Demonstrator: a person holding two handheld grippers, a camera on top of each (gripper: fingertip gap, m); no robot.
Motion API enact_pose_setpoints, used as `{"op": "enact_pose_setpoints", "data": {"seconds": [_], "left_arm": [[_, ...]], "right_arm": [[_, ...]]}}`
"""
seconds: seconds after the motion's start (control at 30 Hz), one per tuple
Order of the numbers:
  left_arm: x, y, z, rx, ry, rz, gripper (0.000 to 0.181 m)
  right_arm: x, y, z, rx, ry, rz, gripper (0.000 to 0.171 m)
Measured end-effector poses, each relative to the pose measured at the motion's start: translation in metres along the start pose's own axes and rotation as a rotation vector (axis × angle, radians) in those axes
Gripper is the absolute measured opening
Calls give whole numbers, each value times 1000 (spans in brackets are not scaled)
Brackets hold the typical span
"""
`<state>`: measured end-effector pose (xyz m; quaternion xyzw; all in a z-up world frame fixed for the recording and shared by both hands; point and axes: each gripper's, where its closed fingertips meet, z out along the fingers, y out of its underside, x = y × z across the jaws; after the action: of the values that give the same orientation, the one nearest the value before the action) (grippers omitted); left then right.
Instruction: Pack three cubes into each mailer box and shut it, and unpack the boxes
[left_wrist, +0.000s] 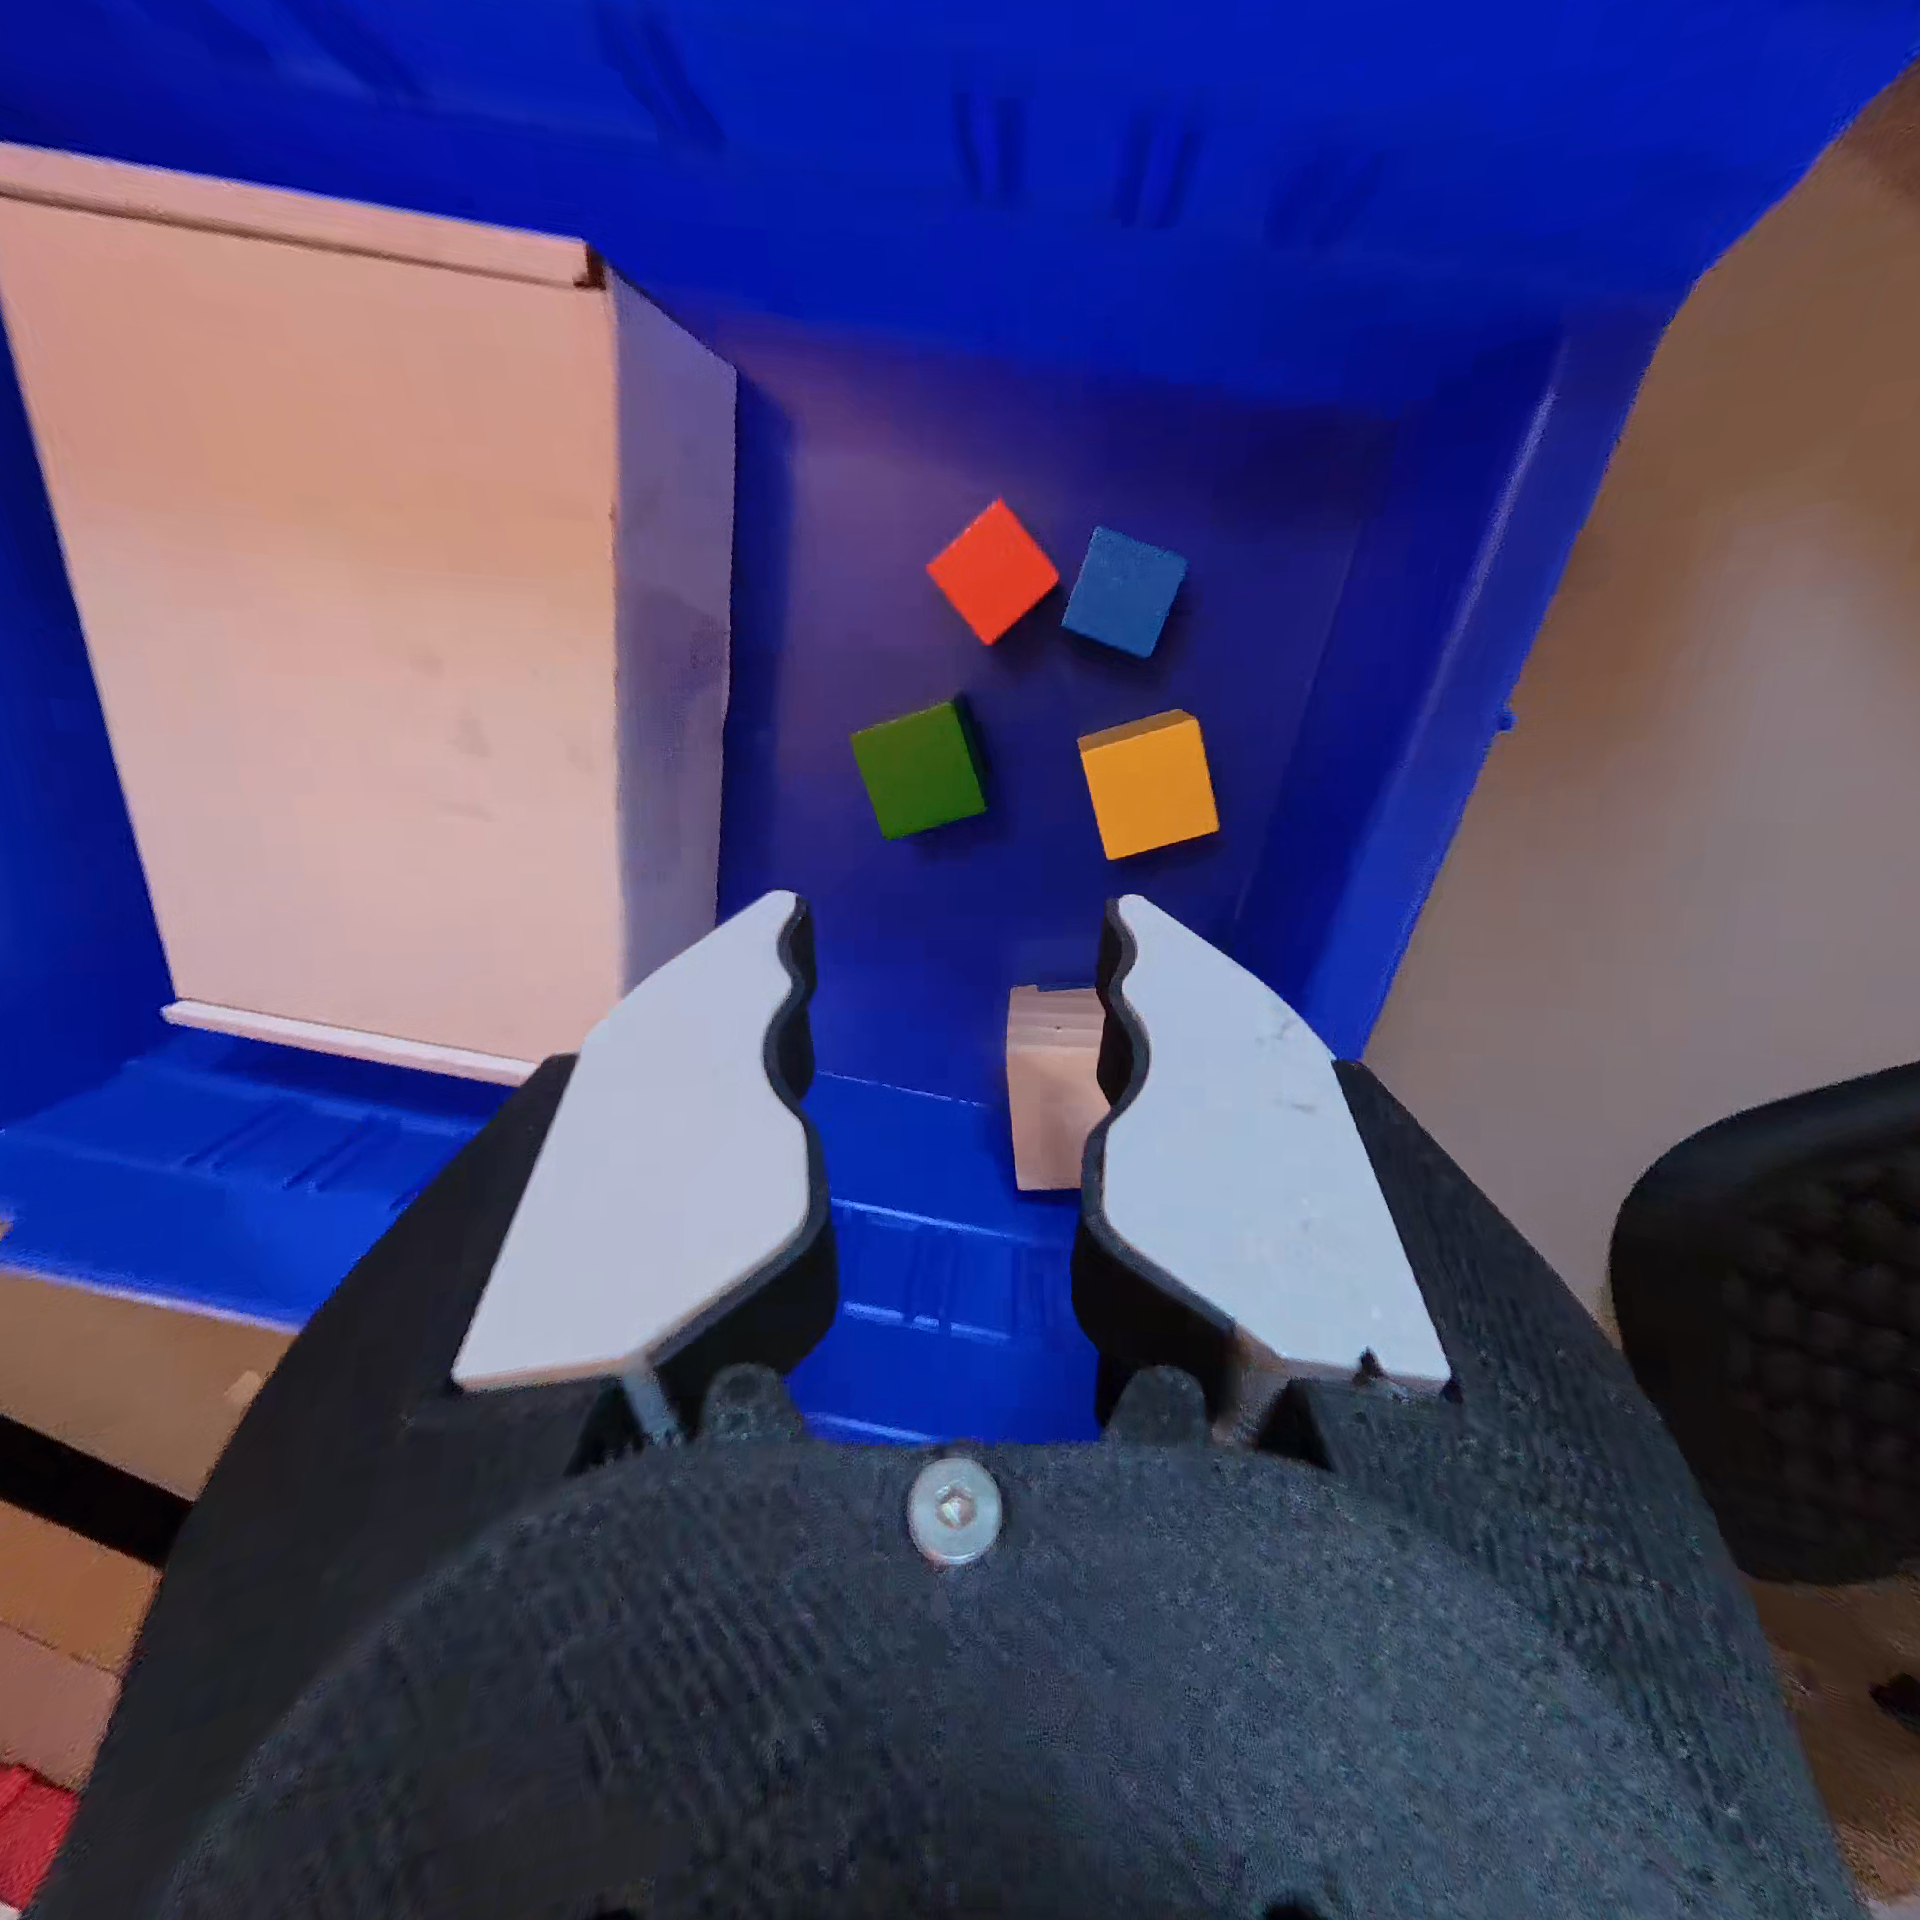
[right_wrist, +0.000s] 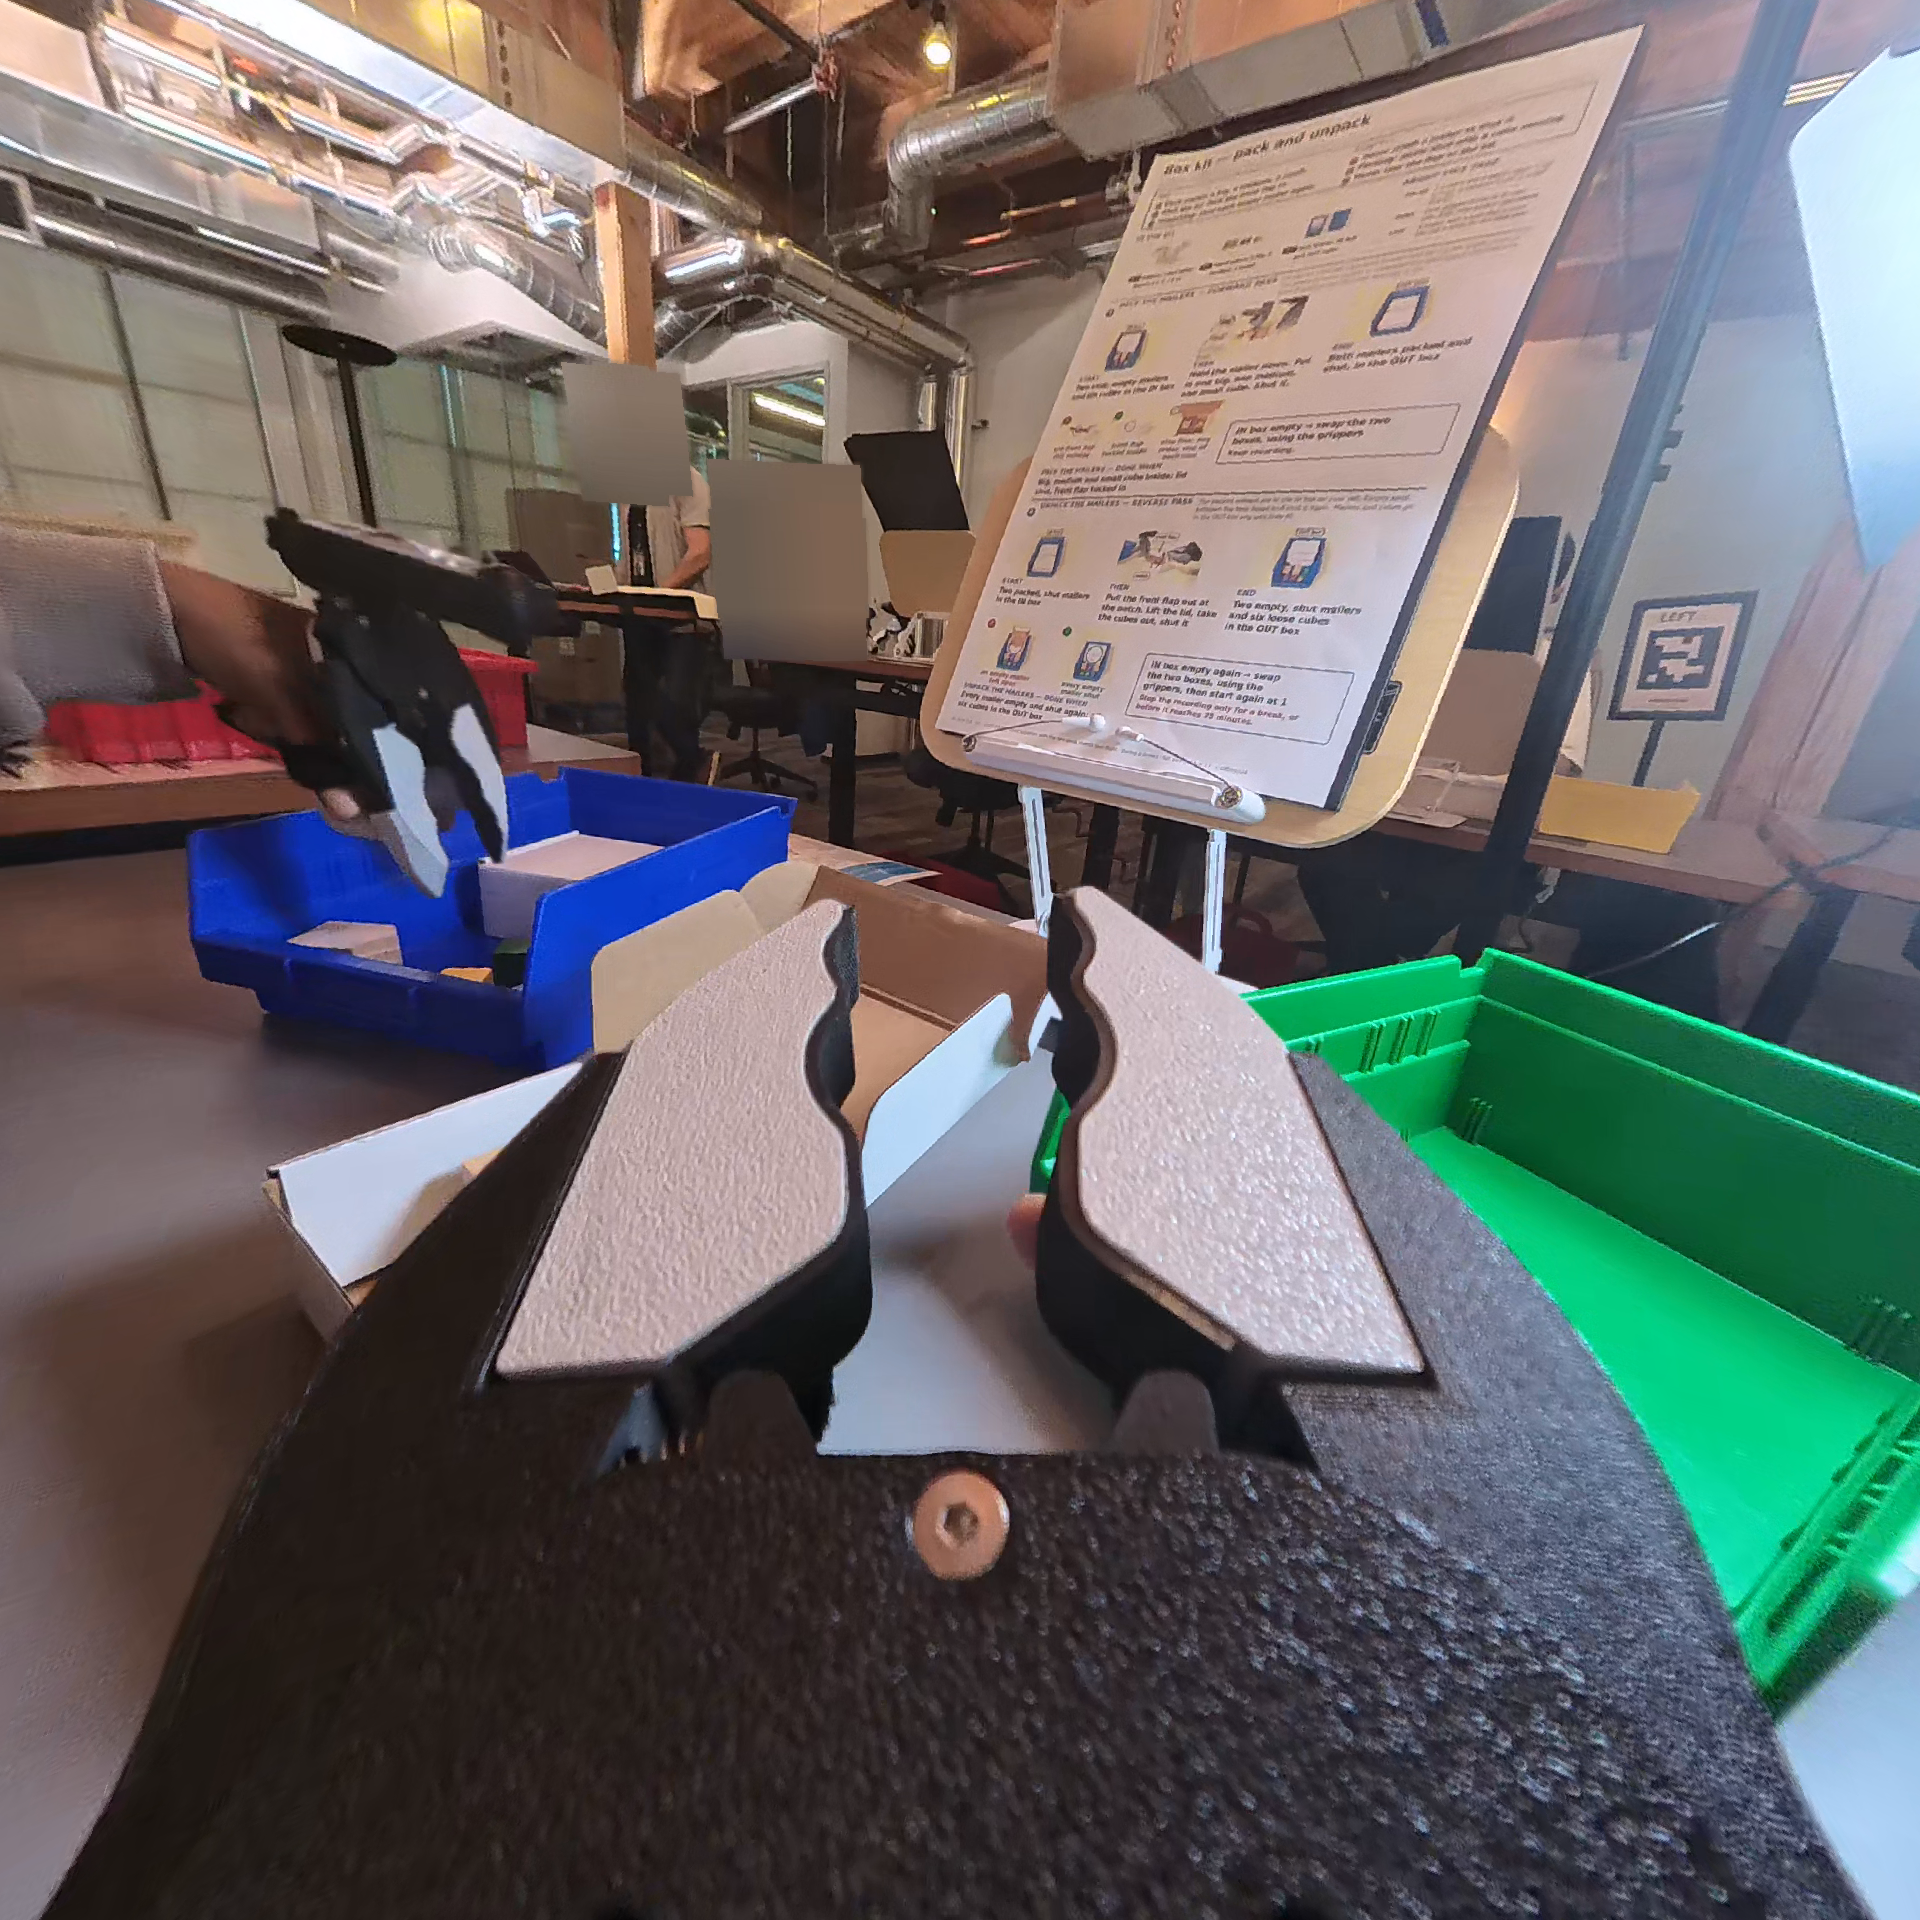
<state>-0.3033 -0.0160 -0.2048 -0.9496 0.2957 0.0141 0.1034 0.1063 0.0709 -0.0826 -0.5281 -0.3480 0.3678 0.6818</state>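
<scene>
Over the blue bin (left_wrist: 1039, 208), the left gripper (left_wrist: 951, 914) is held open and empty, aimed down at loose cubes (left_wrist: 920, 769) beside a shut mailer box (left_wrist: 343, 623). Rightward, an open mailer box (right_wrist: 935, 1039) is straddled by the open, empty right gripper (right_wrist: 951, 914), probably steadied for loading; green bin (right_wrist: 1662, 1247) alongside.
</scene>
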Motion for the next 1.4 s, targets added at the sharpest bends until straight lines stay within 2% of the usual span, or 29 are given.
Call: {"op": "enact_pose_setpoints", "data": {"seconds": [0.2,0.27,0.37,0.4,0.5,0.6,0.7,0.8,0.93,1.07,1.2,1.4], "left_arm": [[-6,-6,37,-47,11,-116,55],[-9,-8,46,-61,14,-147,49],[-14,-7,57,-96,-13,-148,28],[-16,-8,57,-99,-32,-129,28],[-15,-20,36,-68,-65,-84,28],[-2,-53,-12,64,-88,-27,27],[33,-93,-60,179,-98,90,27],[85,-130,-78,234,-63,234,27],[159,-165,-62,225,36,414,27],[210,-180,-32,156,118,541,27],[234,-184,-5,82,144,609,27],[242,-185,33,10,142,630,27]], "right_arm": [[-3,6,2,-26,-10,-4,34],[-3,7,2,-31,-9,-7,34],[-3,7,2,-35,-11,-10,34],[-3,7,2,-36,-10,-12,33],[-1,4,1,-26,-4,-14,33],[4,3,0,-23,17,-7,36],[12,5,0,-28,50,6,39],[22,7,-1,-41,103,9,42],[42,12,-6,-80,220,-10,46],[65,27,-10,-164,315,5,56],[82,41,-15,-243,375,28,68],[85,40,-17,-261,383,22,71]]}}
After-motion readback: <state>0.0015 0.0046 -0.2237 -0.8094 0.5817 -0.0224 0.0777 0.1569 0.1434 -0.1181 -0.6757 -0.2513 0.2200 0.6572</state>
